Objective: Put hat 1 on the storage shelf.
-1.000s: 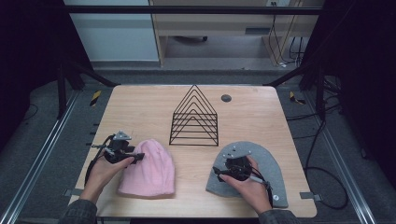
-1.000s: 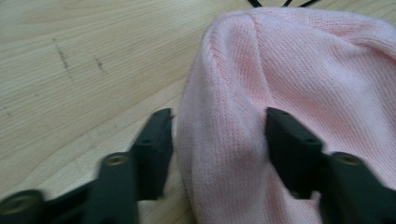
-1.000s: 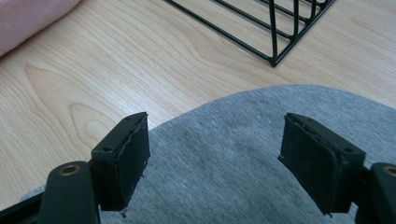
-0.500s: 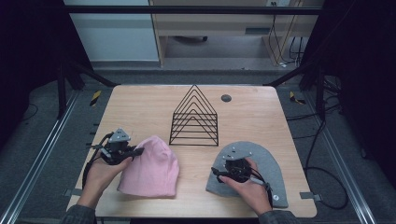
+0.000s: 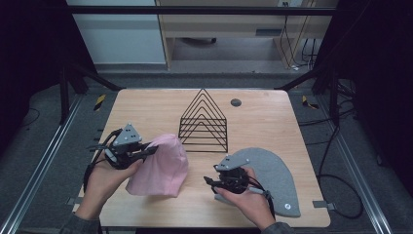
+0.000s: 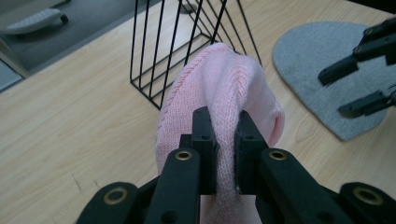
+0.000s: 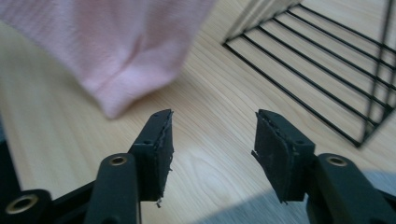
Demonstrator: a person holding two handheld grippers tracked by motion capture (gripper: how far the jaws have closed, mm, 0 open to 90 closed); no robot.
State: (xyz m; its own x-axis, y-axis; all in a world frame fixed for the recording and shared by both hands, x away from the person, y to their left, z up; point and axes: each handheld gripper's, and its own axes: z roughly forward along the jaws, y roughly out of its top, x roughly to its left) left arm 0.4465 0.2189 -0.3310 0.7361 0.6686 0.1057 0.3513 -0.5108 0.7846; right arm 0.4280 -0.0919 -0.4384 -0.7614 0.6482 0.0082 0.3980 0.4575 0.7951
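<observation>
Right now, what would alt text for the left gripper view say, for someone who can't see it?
The left gripper pinches a fold of a pink knit hat between its two black jaws, above a wooden table. Behind the hat stands a black wire rack; to the right lies a grey hat, with the other gripper open over it.

A pink knit beanie [image 5: 160, 165], a grey felt beanie [image 5: 272, 173] and a black wire rack [image 5: 204, 122] lie on the pale woodgrain table [image 5: 272, 117].
</observation>
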